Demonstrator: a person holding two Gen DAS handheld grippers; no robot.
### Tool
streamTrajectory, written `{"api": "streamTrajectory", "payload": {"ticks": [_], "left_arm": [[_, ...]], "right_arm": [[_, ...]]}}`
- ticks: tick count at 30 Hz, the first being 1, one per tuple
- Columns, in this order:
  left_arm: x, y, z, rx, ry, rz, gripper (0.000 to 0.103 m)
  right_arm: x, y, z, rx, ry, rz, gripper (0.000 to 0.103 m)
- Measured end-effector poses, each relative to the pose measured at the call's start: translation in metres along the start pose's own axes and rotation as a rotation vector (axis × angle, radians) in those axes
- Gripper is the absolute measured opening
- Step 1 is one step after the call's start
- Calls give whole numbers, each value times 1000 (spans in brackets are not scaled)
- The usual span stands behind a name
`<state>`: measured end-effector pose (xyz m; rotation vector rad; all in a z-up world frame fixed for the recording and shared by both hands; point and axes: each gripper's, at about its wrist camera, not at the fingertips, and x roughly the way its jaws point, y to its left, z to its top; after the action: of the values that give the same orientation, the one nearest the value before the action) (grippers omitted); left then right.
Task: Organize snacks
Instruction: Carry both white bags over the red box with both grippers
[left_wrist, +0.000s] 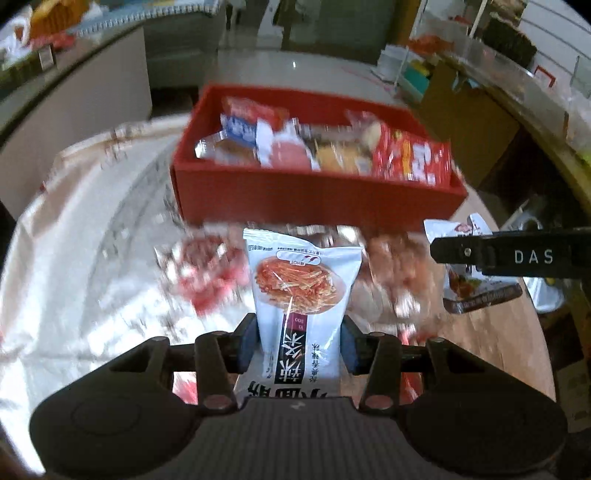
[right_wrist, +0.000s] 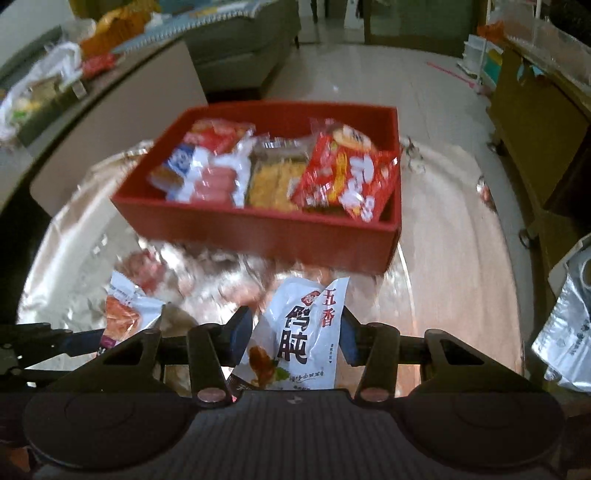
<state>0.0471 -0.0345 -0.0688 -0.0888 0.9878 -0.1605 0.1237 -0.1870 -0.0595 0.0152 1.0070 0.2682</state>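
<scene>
The left gripper (left_wrist: 299, 341) clamps a white packet of shredded snack (left_wrist: 301, 291) between its blue pads. The right gripper (right_wrist: 293, 341) is closed on a white packet with red lettering (right_wrist: 303, 339). Ahead of both sets of jaws stands a red box (right_wrist: 258, 229) filled with wrapped snacks (right_wrist: 343, 173). It rests on a round table under a glossy pale cloth (left_wrist: 74, 277). Between jaws and box lie blurred loose packets (left_wrist: 207, 266). Beyond the box are shiny floor tiles (right_wrist: 369, 74) and a grey sofa (right_wrist: 240, 48).
</scene>
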Motion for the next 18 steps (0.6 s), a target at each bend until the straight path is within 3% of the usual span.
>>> {"api": "streamTrajectory", "payload": {"ticks": [18], "left_arm": [[-10,-3,65,24,-194,63,39]], "right_arm": [[-18,-3,48,35,-158,58,57]]}}
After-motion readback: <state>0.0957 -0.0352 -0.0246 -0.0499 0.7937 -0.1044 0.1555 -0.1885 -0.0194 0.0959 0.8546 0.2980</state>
